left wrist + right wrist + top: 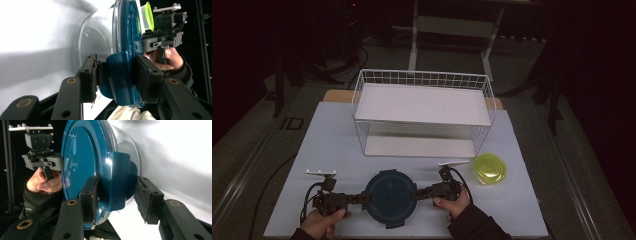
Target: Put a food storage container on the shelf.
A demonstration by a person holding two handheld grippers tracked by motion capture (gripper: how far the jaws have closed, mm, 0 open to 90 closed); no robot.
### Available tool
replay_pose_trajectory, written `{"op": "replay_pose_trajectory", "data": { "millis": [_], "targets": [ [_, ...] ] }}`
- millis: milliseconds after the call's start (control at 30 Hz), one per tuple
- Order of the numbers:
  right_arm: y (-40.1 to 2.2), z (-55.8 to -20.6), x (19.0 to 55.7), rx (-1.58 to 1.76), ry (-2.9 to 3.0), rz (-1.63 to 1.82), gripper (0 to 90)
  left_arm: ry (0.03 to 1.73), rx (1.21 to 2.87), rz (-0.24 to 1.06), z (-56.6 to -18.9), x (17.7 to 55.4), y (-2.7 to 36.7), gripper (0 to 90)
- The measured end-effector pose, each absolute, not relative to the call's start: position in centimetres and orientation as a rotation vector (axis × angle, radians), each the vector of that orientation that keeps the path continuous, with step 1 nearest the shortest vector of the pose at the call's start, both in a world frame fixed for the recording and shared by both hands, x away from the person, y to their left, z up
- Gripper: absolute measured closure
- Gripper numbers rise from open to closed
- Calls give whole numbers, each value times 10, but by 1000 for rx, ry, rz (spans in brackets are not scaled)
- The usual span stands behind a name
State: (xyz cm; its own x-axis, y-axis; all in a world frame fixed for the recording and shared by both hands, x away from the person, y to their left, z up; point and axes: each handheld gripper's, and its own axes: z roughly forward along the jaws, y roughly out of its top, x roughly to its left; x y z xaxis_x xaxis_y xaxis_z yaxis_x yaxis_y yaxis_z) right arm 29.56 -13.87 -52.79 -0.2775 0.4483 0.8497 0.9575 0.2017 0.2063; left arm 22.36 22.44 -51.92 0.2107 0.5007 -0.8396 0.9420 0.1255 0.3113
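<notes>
From above, your left gripper (362,198) and right gripper (416,194) meet the round blue-lidded container (389,196) from opposite sides, near the front edge of the white table (327,145), in front of the wire shelf (422,107). That view does not show whether either one is gripping. The left gripper view does: your left gripper (117,75) has both pads pressed on a blue lid latch (120,75), one against each side, and the clear bowl under the lid shows there too. In the right gripper view, the left pad of your right gripper (117,195) touches the opposite latch (117,182), but the right pad stands just off it, so no grip. The yellow-green container (489,168) sits to the right, apart.
</notes>
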Motion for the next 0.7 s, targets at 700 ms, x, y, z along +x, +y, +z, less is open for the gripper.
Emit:
{"op": "replay_pose_trajectory", "data": {
  "millis": [700],
  "targets": [
    [-143,-497,292,-1289,-1913,-1088,555,1376,1527,-486,-489,224,219,559]
  ]
}}
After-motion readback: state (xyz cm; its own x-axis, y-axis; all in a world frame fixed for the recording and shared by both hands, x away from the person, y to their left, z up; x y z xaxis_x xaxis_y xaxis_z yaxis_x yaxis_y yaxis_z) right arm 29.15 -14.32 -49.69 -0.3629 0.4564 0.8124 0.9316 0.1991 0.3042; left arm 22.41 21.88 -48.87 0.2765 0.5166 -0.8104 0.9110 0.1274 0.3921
